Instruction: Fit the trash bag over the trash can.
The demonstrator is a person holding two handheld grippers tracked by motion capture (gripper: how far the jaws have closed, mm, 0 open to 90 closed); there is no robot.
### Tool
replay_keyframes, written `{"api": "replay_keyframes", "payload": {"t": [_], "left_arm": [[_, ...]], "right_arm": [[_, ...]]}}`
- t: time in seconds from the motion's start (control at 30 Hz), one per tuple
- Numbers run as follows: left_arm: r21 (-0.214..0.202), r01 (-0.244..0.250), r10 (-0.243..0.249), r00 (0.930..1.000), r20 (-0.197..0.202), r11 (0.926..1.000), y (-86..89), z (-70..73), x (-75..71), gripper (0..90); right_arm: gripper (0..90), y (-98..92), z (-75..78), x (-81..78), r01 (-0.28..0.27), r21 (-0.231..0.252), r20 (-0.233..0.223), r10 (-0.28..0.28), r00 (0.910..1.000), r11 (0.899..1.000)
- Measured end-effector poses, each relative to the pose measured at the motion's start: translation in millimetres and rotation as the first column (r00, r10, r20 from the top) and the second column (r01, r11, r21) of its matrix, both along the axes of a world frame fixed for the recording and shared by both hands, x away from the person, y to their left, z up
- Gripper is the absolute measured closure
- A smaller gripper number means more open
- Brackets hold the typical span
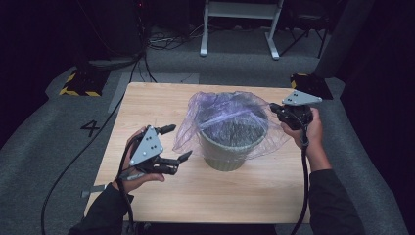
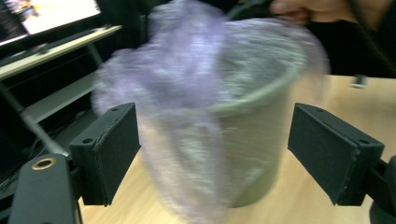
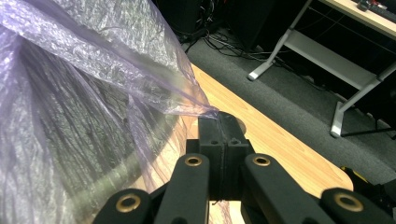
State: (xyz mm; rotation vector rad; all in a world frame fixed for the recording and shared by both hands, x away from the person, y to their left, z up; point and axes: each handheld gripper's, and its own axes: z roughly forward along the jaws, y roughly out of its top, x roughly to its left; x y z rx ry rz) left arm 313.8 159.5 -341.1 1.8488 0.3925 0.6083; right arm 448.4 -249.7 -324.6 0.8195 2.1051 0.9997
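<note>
High view, and the wooden table (image 1: 147, 98) carries a pale green bin (image 1: 230, 147) right at its middle, a thin purple plastic bag (image 1: 215, 105) draped in and over its rim. On the bin's right, the right gripper (image 1: 275, 108) has its jaws pinched together on a corner of that bag, the film pulled taut. On the bin's left, the left gripper (image 1: 177, 143) sits with its jaws wide apart, nothing between them, just clear of the bag's loose edge.

Dim room, table lit from above, dark surroundings, left gripper view motion-blurred, perhaps slightly soft elsewhere
</note>
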Motion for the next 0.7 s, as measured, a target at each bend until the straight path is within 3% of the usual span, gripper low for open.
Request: {"api": "replay_keyframes", "payload": {"t": [0.1, 0.2, 0.27, 0.33, 0.5, 0.6, 0.7], "left_arm": [[0.027, 0.065, -0.066, 0.9977, 0.014, 0.9975, -9.3, -1.1, -10.2, 19.0], [0.068, 0.129, -0.131, 0.9909, 0.029, 0.9893, -21.8, 0.1, -20.6, 21.8], [0.081, 0.164, -0.166, 0.9858, 0.022, 0.9831, -30.5, -1.0, -23.9, 22.0], [0.119, 0.175, -0.177, 0.9842, 0.006, 0.9773, -44.5, -8.1, -24.9, 21.8], [0.182, 0.059, -0.074, 0.9941, 0.079, 0.9815, -69.9, -35.0, -22.1, 20.3], [0.183, 0.012, -0.027, 0.9966, 0.078, 0.983, -76.8, -46.9, -17.2, 19.8], [0.154, -0.022, 0.012, 0.998, 0.062, 0.9878, -76.6, -52.2, -9.6, 20.7]], "right_arm": [[90.0, 2.0, -0.3, -0.1, -0.002, -0.007, -0.004, 0.002, 1.0, 1.0], [90.0, 2.8, -0.7, 0.1, -0.002, -0.006, -0.008, 0.002, 1.0, 1.0], [90.0, 2.9, -0.9, 0.1, 0.002, -0.003, -0.013, -0.002, 0.9999, 1.0], [90.0, 2.7, -1.4, 0.7, 0.009, -0.003, -0.02, -0.01, 0.9997, 1.0], [90.0, 2.0, -2.5, 1.6, 0.005, 0.003, -0.045, -0.005, 0.999, 1.0], [89.9, 2.1, -3.4, 0.9, 0.0, -0.01, -0.056, -0.001, 0.9984, 1.0], [89.8, 1.3, -3.5, -0.5, -0.005, -0.009, -0.06, 0.004, 0.9982, 1.0]]}}
